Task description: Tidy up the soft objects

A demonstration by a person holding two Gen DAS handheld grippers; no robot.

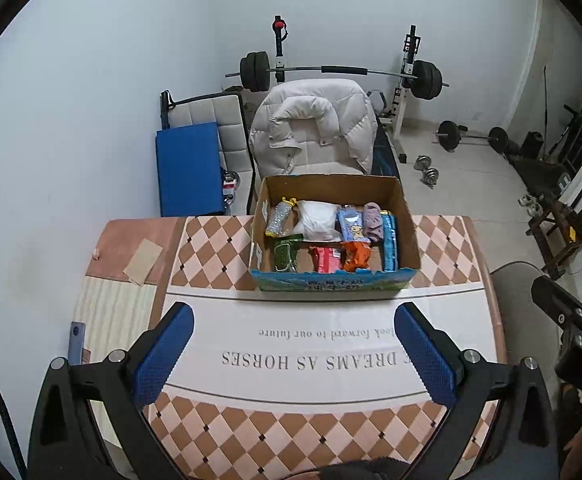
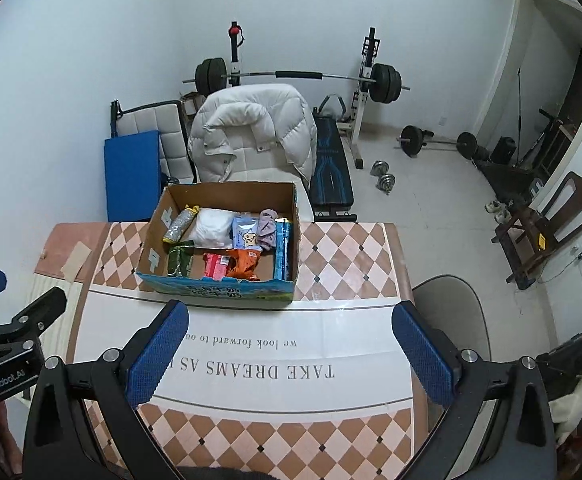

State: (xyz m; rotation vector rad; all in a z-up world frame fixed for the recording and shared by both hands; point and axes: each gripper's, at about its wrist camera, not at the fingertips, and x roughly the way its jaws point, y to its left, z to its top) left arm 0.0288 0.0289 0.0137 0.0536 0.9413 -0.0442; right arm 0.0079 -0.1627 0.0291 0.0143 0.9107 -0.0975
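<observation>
Snack packets (image 1: pixel 323 258) fill box beyond left gripper (image 1: pixel 293 314).

tablecloth (image 2: pixel 251 360) "TAKE DREAMS AS HORSES", gripper "GenRobot.AI"

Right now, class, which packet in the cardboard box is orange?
The orange packet in the box's front row, between the red packet and the long blue packet; no other is orange.
</observation>
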